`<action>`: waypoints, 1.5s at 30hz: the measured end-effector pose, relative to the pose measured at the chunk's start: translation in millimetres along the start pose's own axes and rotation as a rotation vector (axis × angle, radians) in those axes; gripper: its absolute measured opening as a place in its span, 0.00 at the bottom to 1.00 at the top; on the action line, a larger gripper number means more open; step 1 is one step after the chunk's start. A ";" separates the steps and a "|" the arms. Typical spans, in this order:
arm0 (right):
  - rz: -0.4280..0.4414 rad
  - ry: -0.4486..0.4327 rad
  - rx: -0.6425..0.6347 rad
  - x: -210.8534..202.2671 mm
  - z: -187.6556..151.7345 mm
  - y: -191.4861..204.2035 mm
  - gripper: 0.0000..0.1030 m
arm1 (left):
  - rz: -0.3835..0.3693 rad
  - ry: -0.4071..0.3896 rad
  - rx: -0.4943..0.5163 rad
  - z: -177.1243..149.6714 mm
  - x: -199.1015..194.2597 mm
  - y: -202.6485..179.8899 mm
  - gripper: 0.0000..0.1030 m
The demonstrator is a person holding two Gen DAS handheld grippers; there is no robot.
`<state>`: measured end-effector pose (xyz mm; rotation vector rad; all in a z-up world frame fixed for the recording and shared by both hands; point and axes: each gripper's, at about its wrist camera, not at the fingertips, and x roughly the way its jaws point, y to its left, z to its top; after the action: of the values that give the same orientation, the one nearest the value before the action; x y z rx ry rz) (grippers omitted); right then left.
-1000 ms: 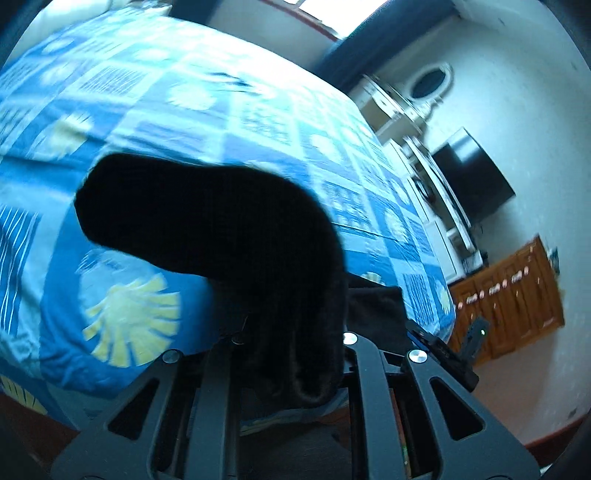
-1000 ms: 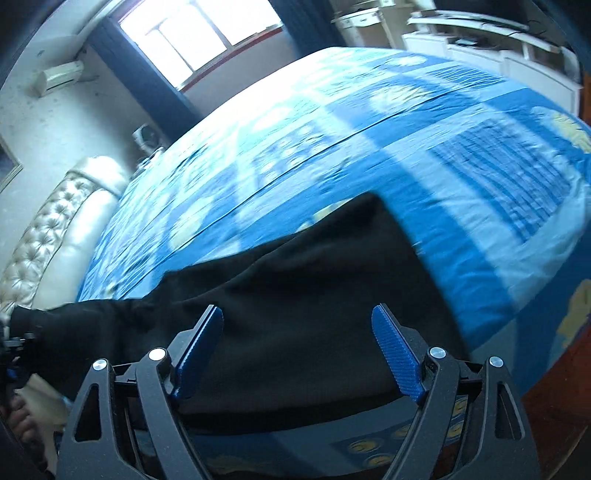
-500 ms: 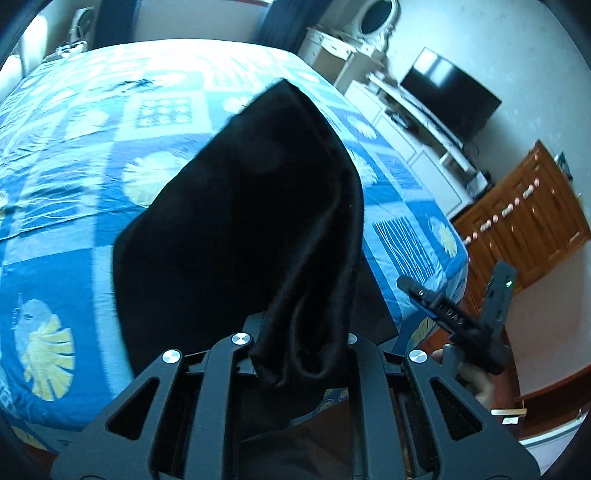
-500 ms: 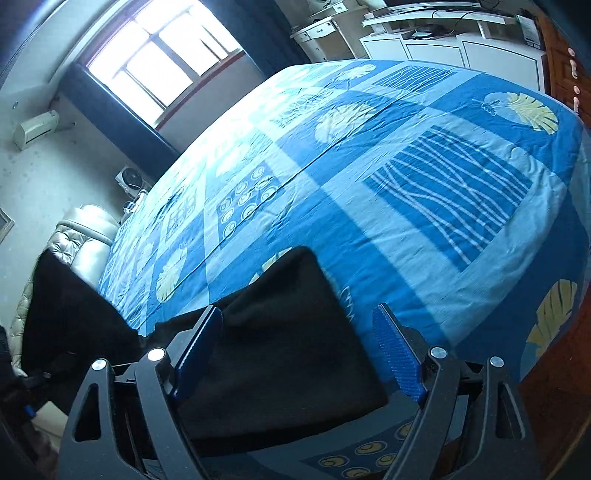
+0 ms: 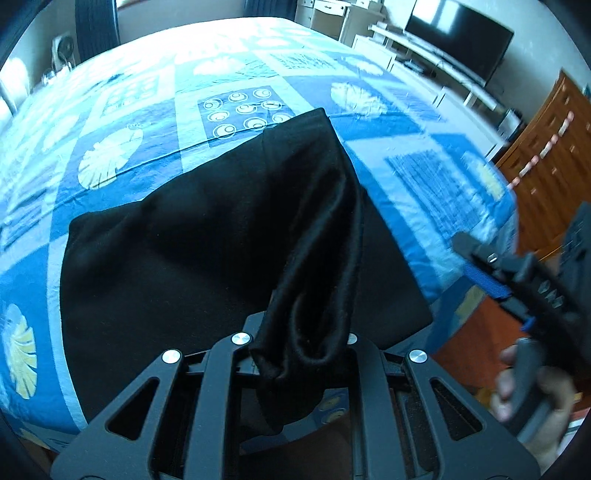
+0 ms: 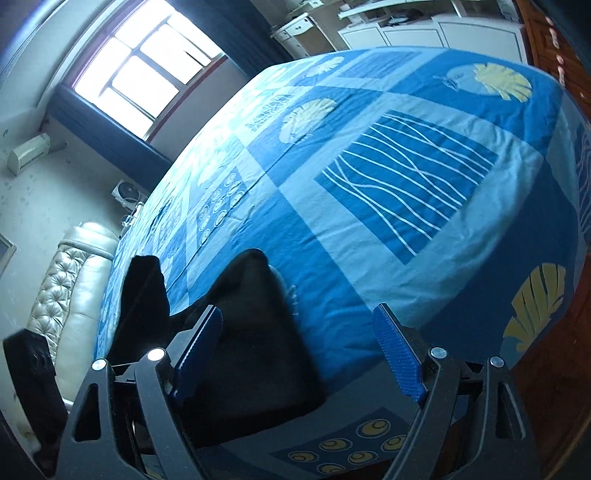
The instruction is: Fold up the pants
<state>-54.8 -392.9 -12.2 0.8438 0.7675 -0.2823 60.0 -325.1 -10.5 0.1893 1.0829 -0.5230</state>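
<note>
Black pants (image 5: pixel 184 251) lie spread on the blue patterned bedspread (image 5: pixel 147 122), near the bed's front edge. My left gripper (image 5: pixel 295 354) is shut on a bunched end of the pants, which rises from the flat part as a draped fold. In the right wrist view the pants (image 6: pixel 258 332) lie at the lower left, partly under the left finger. My right gripper (image 6: pixel 299 347) stands open above the bed's edge with nothing pinched. It also shows in the left wrist view as the right gripper (image 5: pixel 491 273), held by a hand (image 5: pixel 532 398).
The bedspread (image 6: pixel 406 184) runs wide and flat beyond the pants. A tufted headboard (image 6: pixel 66 288) is at the left, a window (image 6: pixel 140 62) behind. A television (image 5: pixel 458 33) on a white unit and a wooden cabinet (image 5: pixel 554 147) stand past the bed's right side.
My left gripper has swung across the bed with the pants' end, laying the leg over the flat part. The right gripper has shifted sideways, so less black cloth lies between its fingers.
</note>
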 end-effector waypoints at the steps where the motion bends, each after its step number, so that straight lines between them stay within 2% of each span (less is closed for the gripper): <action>1: 0.003 0.002 0.012 0.7 -0.4 -4.1 0.80 | 0.016 0.001 0.009 -0.7 1.7 -3.7 0.13; 8: 0.016 0.020 0.040 6.4 -4.3 -14.2 0.80 | 0.107 -0.009 0.057 -12.2 17.0 -17.1 0.13; 15: 0.024 0.030 0.045 8.0 -7.6 -15.0 0.80 | 0.166 -0.026 0.088 -17.8 22.1 -26.6 0.14; 23: 0.026 0.028 0.046 6.3 -7.8 -14.9 0.80 | 0.213 -0.042 0.124 -22.7 25.1 -34.8 0.15; 32: 0.026 0.025 0.041 3.9 -7.4 -14.2 0.80 | 0.220 -0.049 0.145 -24.4 25.2 -40.1 0.22; 36: 0.025 0.021 0.036 2.5 -6.8 -13.7 0.80 | 0.222 -0.054 0.156 -26.7 23.5 -42.6 0.32; 38: 0.025 0.022 0.032 1.9 -6.5 -12.9 0.80 | 0.220 -0.056 0.155 -28.8 20.8 -43.3 0.48; 42: 0.050 0.021 0.029 -2.3 -6.2 -9.7 0.80 | 0.204 -0.078 0.144 -34.8 4.8 -40.3 0.64; 44: 0.086 0.026 0.029 -5.2 -6.1 -6.1 0.80 | 0.208 -0.105 0.138 -40.6 -9.1 -34.1 0.80; 45: 0.107 0.031 0.028 -6.1 -6.2 -3.6 0.80 | 0.210 -0.129 0.128 -45.0 -19.2 -27.1 0.83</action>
<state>-64.0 -390.9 -12.5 0.9139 0.7458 -0.1855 4.1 -324.8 -11.9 0.3728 0.8926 -0.4099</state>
